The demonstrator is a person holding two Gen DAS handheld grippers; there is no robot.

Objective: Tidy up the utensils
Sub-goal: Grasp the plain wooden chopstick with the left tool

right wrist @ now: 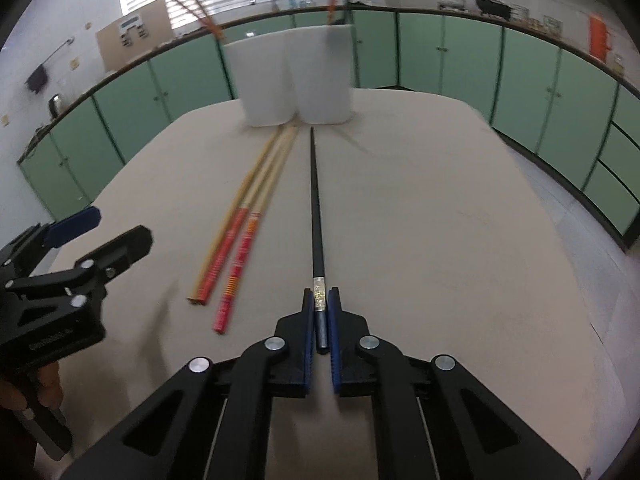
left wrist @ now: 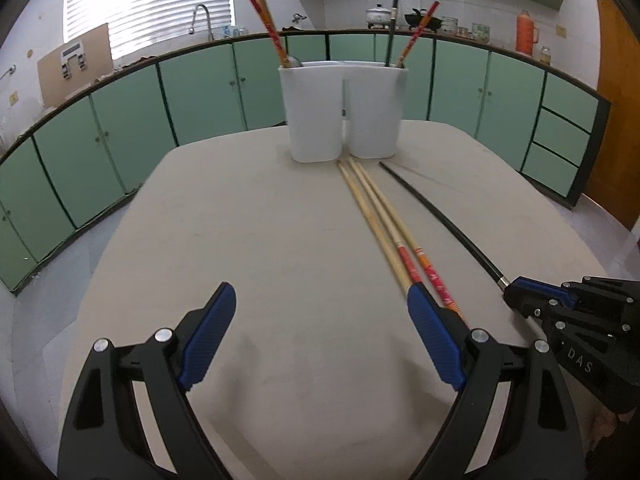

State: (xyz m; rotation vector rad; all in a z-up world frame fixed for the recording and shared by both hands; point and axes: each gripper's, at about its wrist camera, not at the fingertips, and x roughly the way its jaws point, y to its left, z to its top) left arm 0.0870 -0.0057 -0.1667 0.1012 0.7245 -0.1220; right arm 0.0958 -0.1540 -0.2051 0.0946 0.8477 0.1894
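Clamped in the right claw point(right wrist: 321, 312), the black chopstick point(right wrist: 316, 204) lies on the counter point(right wrist: 440, 220) beside three bamboo chopsticks point(right wrist: 256, 200), left claw point(left wrist: 320, 344) spread empty, while the white holder point(left wrist: 344, 112) keeps only a few utensils.

Beige table point(left wrist: 248, 216) bears white holder point(left wrist: 344, 116), wooden chopsticks point(left wrist: 376, 216), black chopstick point(right wrist: 316, 200)

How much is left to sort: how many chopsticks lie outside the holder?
4: three wooden chopsticks side by side on the table, one black chopstick beside them, gripped by the right tool.
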